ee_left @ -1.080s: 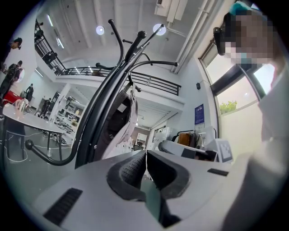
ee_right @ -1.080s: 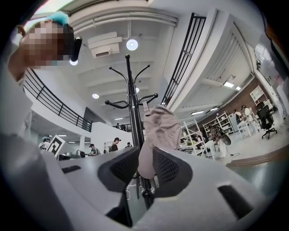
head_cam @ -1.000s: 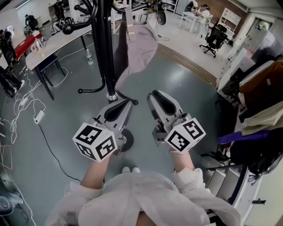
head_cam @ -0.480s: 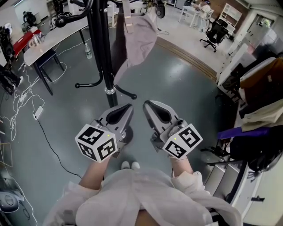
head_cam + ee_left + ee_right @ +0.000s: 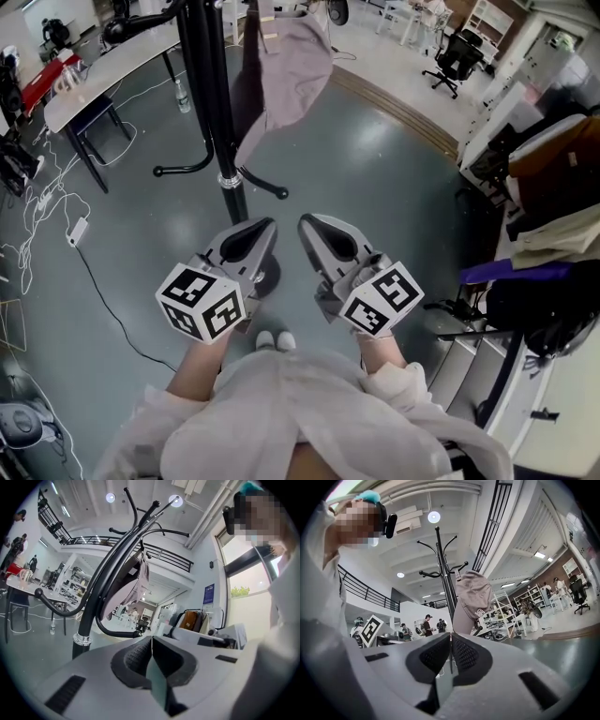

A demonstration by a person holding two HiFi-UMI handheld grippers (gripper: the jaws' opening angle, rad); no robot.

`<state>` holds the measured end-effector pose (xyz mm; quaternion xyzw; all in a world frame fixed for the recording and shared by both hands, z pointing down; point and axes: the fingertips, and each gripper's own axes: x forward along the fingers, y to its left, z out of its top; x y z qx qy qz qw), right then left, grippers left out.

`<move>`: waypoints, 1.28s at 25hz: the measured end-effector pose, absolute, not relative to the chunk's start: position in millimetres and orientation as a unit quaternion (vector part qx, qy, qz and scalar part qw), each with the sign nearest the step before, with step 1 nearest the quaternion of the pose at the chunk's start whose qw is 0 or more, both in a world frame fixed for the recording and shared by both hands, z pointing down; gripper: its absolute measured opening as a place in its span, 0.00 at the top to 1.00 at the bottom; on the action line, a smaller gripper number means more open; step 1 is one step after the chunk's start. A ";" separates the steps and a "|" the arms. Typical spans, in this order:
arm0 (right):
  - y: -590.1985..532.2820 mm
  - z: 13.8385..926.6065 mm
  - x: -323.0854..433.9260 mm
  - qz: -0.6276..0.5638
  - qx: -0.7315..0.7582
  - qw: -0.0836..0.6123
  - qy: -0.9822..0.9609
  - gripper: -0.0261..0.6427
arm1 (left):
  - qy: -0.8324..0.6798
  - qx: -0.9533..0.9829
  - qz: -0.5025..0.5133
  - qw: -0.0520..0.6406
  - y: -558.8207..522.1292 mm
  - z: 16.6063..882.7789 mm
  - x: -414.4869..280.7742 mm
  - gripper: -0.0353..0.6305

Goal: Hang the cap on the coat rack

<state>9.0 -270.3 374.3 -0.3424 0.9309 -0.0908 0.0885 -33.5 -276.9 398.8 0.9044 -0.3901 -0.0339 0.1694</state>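
Observation:
A mauve cap (image 5: pixel 284 66) hangs from a hook of the black coat rack (image 5: pixel 212 103), free of both grippers. It also shows in the left gripper view as the cap (image 5: pixel 138 579) on the rack (image 5: pixel 107 576), and in the right gripper view as the cap (image 5: pixel 474 596) on the rack (image 5: pixel 442 566). My left gripper (image 5: pixel 268 225) is shut and empty, low in front of the pole. My right gripper (image 5: pixel 304 223) sits beside it, its jaws closing to a touch with nothing between them. The pads meet in the left gripper (image 5: pixel 151 638) and the right gripper (image 5: pixel 451 636).
The rack's curved feet (image 5: pixel 183 170) spread over the grey floor. A long desk (image 5: pixel 98 80) with cables (image 5: pixel 56 202) below stands at the left. An office chair (image 5: pixel 457 64) is at the far right, and hung clothes (image 5: pixel 553 202) crowd the right edge.
Both grippers have drawn nearer to each other and a little back from the rack. The cap stays hanging on its hook.

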 end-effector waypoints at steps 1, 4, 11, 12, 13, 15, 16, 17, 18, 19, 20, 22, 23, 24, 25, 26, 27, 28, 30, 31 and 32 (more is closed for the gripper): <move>-270.0 375.0 9.1 -0.091 -0.344 0.088 0.930 0.94 | -0.393 0.903 -0.033 0.171 -276.6 400.3 -34.9 0.92; -267.7 379.1 5.8 -0.089 -0.345 0.080 0.931 0.94 | -0.390 0.902 -0.029 0.181 -271.9 406.4 -34.3 0.92; -266.9 383.4 6.7 -0.087 -0.354 0.076 0.928 0.94 | -0.393 0.899 -0.036 0.191 -268.5 412.2 -42.2 0.92; -267.7 382.7 8.0 -0.086 -0.356 0.076 0.927 0.95 | -0.394 0.898 -0.036 0.191 -268.8 412.5 -43.2 0.92; -268.2 382.2 9.2 -0.085 -0.358 0.076 0.927 0.95 | -0.395 0.898 -0.037 0.191 -268.9 413.0 -44.0 0.92; -268.4 382.4 11.1 -0.085 -0.362 0.076 0.925 0.94 | -0.396 0.896 -0.038 0.194 -268.7 414.6 -45.0 0.92; -268.5 383.1 11.8 -0.086 -0.364 0.076 0.924 0.95 | -0.397 0.896 -0.039 0.196 -268.4 415.4 -45.3 0.92; -268.8 384.1 12.3 -0.088 -0.366 0.075 0.923 0.94 | -0.397 0.895 -0.039 0.197 -268.1 415.9 -45.5 0.92; -269.2 385.1 12.6 -0.090 -0.368 0.074 0.923 0.94 | -0.397 0.895 -0.038 0.198 -267.6 416.3 -45.4 0.92; -269.5 386.2 12.5 -0.093 -0.368 0.074 0.922 0.95 | -0.396 0.896 -0.038 0.198 -266.9 416.7 -44.9 0.92; -269.5 387.1 12.1 -0.095 -0.368 0.073 0.922 0.94 | -0.394 0.897 -0.038 0.199 -266.2 417.2 -44.1 0.92; -269.0 388.0 10.2 -0.097 -0.366 0.073 0.923 0.94 | -0.387 0.899 -0.038 0.200 -264.7 417.8 -41.4 0.92; -268.4 388.3 8.9 -0.096 -0.364 0.071 0.924 0.95 | -0.383 0.901 -0.038 0.200 -264.0 417.6 -39.9 0.92; -267.6 388.5 7.6 -0.096 -0.362 0.070 0.925 0.94 | -0.380 0.902 -0.038 0.199 -263.3 417.2 -38.7 0.92; -266.8 388.8 6.5 -0.095 -0.360 0.068 0.926 0.94 | -0.379 0.903 -0.038 0.198 -262.8 416.8 -37.7 0.92; -266.2 389.3 5.8 -0.094 -0.359 0.066 0.926 0.95 | -0.378 0.904 -0.038 0.197 -262.5 416.4 -36.9 0.92; -265.8 389.9 5.7 -0.094 -0.358 0.065 0.927 0.94 | -0.377 0.904 -0.038 0.196 -262.2 416.1 -36.2 0.92; -265.5 390.7 5.7 -0.095 -0.359 0.063 0.926 0.94 | -0.377 0.904 -0.038 0.196 -261.9 416.0 -35.6 0.92; -265.2 392.6 4.2 -0.098 -0.358 0.062 0.927 0.95 | -0.376 0.905 -0.038 0.196 -261.6 416.6 -35.3 0.92; -265.3 393.5 2.5 -0.099 -0.356 0.060 0.927 0.95 | -0.376 0.905 -0.038 0.197 -261.6 417.1 -35.4 0.92; -265.4 394.3 0.8 -0.100 -0.355 0.059 0.928 0.94 | -0.375 0.905 -0.038 0.197 -261.8 417.6 -35.1 0.92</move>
